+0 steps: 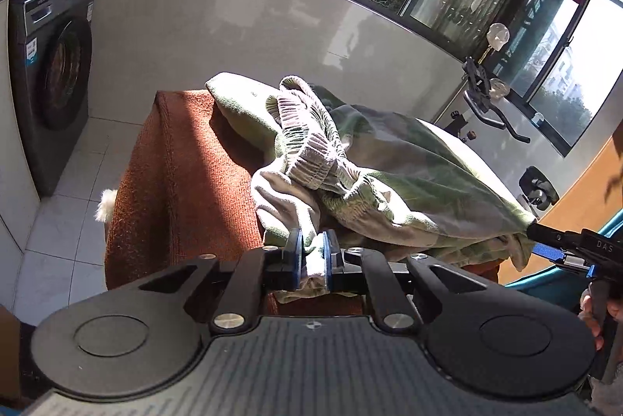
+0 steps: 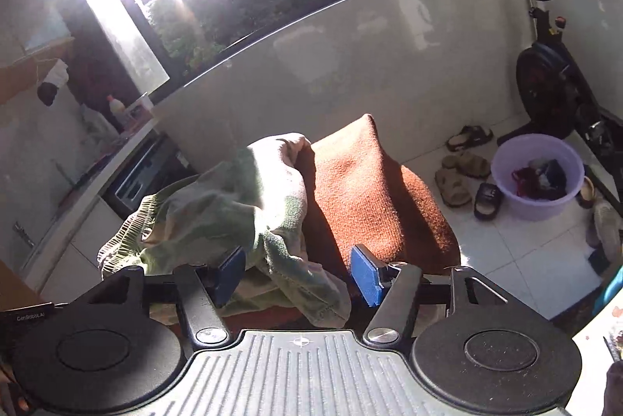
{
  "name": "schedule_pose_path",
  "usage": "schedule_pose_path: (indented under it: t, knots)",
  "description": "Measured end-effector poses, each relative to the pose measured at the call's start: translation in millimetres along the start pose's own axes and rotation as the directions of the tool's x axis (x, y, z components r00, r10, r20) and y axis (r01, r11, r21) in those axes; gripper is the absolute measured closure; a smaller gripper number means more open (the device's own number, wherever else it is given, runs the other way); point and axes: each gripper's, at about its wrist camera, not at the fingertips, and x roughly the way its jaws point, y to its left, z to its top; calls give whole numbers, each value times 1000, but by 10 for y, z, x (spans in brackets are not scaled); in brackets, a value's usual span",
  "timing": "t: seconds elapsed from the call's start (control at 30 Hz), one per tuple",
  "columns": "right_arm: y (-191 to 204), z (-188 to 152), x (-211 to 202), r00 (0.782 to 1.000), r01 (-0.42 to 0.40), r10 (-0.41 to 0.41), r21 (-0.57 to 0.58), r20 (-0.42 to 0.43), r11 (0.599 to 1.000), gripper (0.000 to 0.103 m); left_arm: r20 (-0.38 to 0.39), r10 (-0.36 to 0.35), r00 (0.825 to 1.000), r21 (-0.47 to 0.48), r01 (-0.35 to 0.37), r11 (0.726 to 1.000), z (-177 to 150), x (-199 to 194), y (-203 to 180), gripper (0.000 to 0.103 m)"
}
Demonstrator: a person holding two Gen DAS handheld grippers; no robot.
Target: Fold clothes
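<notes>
A crumpled pale green garment [image 1: 409,159] with ribbed cuffs lies in a heap on a rust-orange covered surface [image 1: 183,182]. My left gripper [image 1: 314,260] is shut on a fold of its near edge, and the blue pads pinch the cloth. At the right edge of the left wrist view, my right gripper [image 1: 545,244] reaches the garment's right corner. In the right wrist view the garment [image 2: 218,205] drapes over the orange cover [image 2: 373,190]. My right gripper [image 2: 298,275] stands open there. A hanging fold of green cloth lies between its blue pads [image 2: 364,274], which do not press on it.
A dark washing machine [image 1: 50,73] stands at the left under a counter. An exercise bike [image 2: 553,77], a purple basin [image 2: 537,174] holding clothes and several sandals [image 2: 463,174] sit on the white tiled floor to the right. A low white wall lies beyond.
</notes>
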Motion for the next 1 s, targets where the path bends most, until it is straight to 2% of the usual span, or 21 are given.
schedule_pose_path:
  t: [0.2, 0.3, 0.37, 0.43, 0.47, 0.5, 0.53, 0.57, 0.6, 0.63, 0.7, 0.73, 0.8, 0.9, 1.0]
  knots:
    - [-1, -123, 73, 1000, -13, 14, 20, -23, 1000, 46, 71, -6, 997, -94, 12, 995, -65, -249, 105, 97]
    - [34, -164, 107, 1000, -5, 5, 7, -18, 1000, 46, 50, 4, 999, -151, 4, 989, -182, -210, 243, 97]
    - [64, -188, 125, 1000, 0, 0, -8, -12, 1000, 46, 30, 20, 999, -130, -15, 991, -253, -155, 249, 96]
    - [69, -192, 137, 1000, 11, -11, -15, -11, 1000, 46, 16, 66, 998, -84, -65, 994, -274, -134, 155, 90]
    - [70, -194, 143, 1000, 17, -17, -18, -11, 1000, 47, 11, 93, 996, -63, -92, 994, -280, -129, 102, 78]
    - [74, -203, 132, 1000, 24, -24, -24, -12, 999, 45, 12, 110, 994, -42, -109, 993, -285, -136, 36, 52]
    - [80, -211, 105, 999, 39, -39, -35, -6, 999, 36, 18, 119, 993, -21, -119, 993, -290, -151, -38, 37]
    - [86, -219, 76, 998, 56, -56, -47, 0, 997, 28, 25, 128, 991, 0, -128, 992, -295, -167, -113, 17]
    - [93, -227, 46, 997, 72, -72, -59, 6, 996, 12, 34, 130, 991, 26, -131, 991, -301, -181, -197, 13]
    - [97, -240, 9, 997, 81, -81, -72, 13, 994, 2, 46, 126, 991, 54, -128, 990, -309, -193, -288, 12]
    - [111, -263, -53, 997, 78, -77, -94, 11, 993, 1, 40, 125, 991, 87, -128, 988, -318, -165, -445, 2]
    - [120, -272, -67, 998, 67, -67, -96, -1, 993, 1, 33, 131, 991, 89, -133, 987, -335, -140, -505, 1]
    - [129, -317, -84, 996, 86, -87, -106, -10, 991, 1, 20, 156, 988, 84, -157, 984, -401, -87, -610, 0]
    - [128, -404, -124, 987, 158, -159, -161, 6, 974, 1, -8, 201, 980, 87, -199, 976, -517, -3, -727, 0]
    - [133, -524, -179, 984, 174, -176, -179, 4, 968, 1, -42, 232, 972, 71, -228, 971, -652, 50, -788, 0]
